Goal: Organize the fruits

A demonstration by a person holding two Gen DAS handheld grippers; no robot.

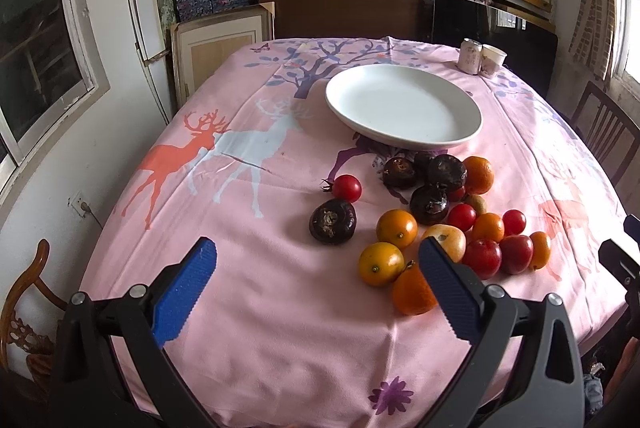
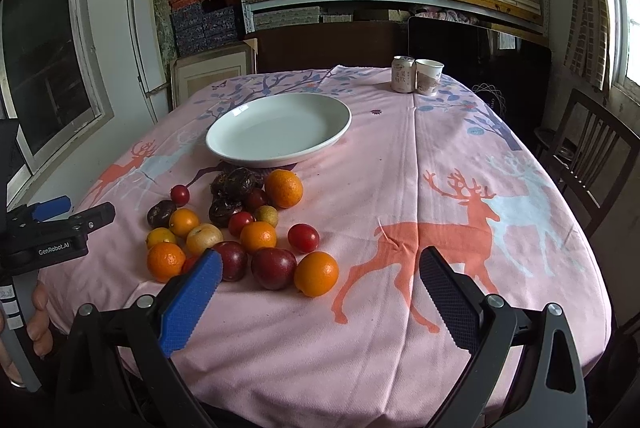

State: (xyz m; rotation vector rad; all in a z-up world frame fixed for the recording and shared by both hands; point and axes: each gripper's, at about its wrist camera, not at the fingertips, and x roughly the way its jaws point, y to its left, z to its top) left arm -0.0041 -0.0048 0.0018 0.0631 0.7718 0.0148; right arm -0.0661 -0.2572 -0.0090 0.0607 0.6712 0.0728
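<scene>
a loose heap of small fruit (image 2: 244, 228) lies on the pink deer-print cloth of the desk (image 2: 400, 187), just near of a white plate (image 2: 280, 127) that holds nothing. the heap runs from the plate's near rim toward the near left edge of the desk, longer near-to-far than across. it mixes round orange citrus, glossy red cherry tomatoes, two dark red plums, a pale yellow fruit, a small tan one and several lumpy, dark brown water chestnuts. one orange (image 2: 316, 274) sits at the near right end of the heap, touching a plum (image 2: 273, 268); a larger orange (image 2: 283, 187) sits at the far right, close to the plate. in the left wrist view one water chestnut (image 1: 333, 221) lies apart on the left with its rough crown turned toward the camera, and a cherry tomato (image 1: 346, 187) just beyond it points its stem left. the left tool (image 1: 318, 256) hangs over the near cloth with its blue pads spread wide and nothing between them; its right pad overlaps the near fruit. the right tool (image 2: 320, 264) is likewise spread and empty. the left tool's body reads "genrobot.ai". a can (image 2: 403, 73) with unreadable print and a paper cup (image 2: 429, 75) stand touching at the far right.
</scene>
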